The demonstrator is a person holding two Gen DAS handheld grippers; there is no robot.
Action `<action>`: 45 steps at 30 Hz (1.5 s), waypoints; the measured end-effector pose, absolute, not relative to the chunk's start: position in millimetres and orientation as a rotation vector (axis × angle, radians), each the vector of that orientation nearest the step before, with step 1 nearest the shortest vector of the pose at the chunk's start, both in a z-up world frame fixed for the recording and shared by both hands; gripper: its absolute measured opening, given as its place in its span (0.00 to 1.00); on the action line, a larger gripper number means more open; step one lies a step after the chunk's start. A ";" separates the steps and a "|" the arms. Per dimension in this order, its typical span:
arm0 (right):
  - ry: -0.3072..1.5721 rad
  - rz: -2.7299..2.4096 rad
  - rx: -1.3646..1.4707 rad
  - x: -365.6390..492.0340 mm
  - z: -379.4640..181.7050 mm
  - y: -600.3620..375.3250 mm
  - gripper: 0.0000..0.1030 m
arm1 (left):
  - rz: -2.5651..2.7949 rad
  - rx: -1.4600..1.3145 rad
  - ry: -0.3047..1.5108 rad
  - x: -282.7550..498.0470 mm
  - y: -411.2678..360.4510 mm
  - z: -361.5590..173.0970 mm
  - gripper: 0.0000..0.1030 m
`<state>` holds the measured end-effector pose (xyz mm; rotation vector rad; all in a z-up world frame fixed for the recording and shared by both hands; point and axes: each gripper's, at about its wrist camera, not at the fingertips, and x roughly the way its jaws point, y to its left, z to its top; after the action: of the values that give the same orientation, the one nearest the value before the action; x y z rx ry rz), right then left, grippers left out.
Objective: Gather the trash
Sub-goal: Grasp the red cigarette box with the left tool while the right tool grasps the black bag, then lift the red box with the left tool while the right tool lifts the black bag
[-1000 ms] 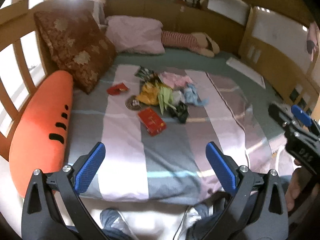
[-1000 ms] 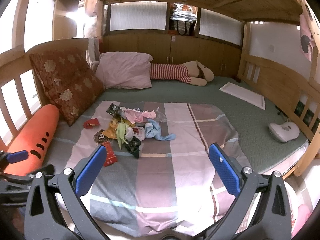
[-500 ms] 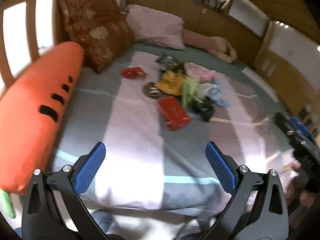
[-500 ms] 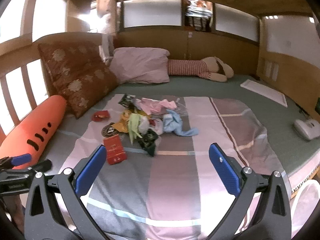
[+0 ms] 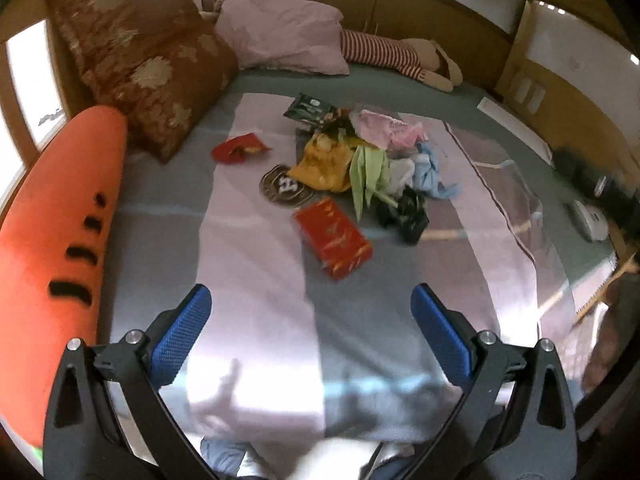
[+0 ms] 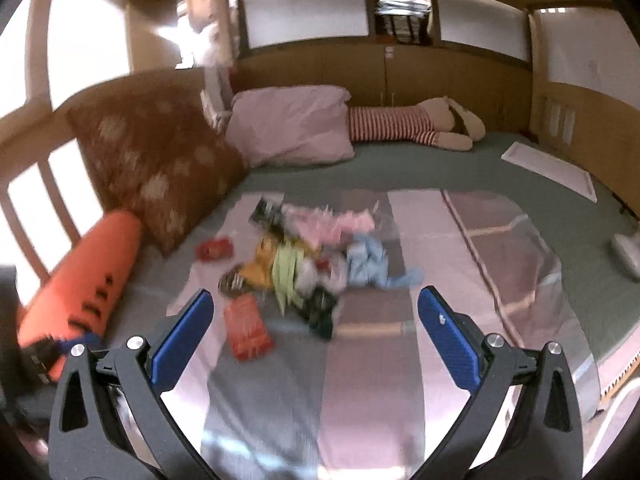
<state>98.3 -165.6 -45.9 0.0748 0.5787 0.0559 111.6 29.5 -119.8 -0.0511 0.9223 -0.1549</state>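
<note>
Both jaws stand wide apart and empty over the near edge of the bed (image 5: pixel 256 280), left gripper (image 5: pixel 310 334) lined up, I judge, for the nearest trash, a red packet (image 5: pixel 332 238) whose long axis runs near-right to far-left, before the wrapper heap (image 5: pixel 360 160) beyond.

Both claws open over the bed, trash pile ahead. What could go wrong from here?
1. The wrappers overlap in one heap, so a claw may drag several or drop some.
2. The red box lies flat on the soft blanket; the left claw may pinch fabric with it.
3. The right wrist view is blurred, so the right claw may be aimed poorly.
</note>
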 end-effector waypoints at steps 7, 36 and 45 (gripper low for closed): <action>0.623 0.094 -0.004 169.1 -97.6 -173.9 0.89 | -0.018 -0.120 1.095 190.0 -6.2 -188.8 0.94; 0.700 0.148 0.005 145.9 -104.4 -184.0 0.24 | -0.224 -0.245 0.973 174.7 7.8 -150.4 0.32; 0.528 0.130 0.100 122.2 -73.0 -198.2 0.24 | -0.265 -0.128 0.683 132.0 7.9 -77.0 0.32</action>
<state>122.2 -198.2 -73.0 0.0998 0.5280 0.1303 132.0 7.9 -77.0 -0.1284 0.6833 -0.2649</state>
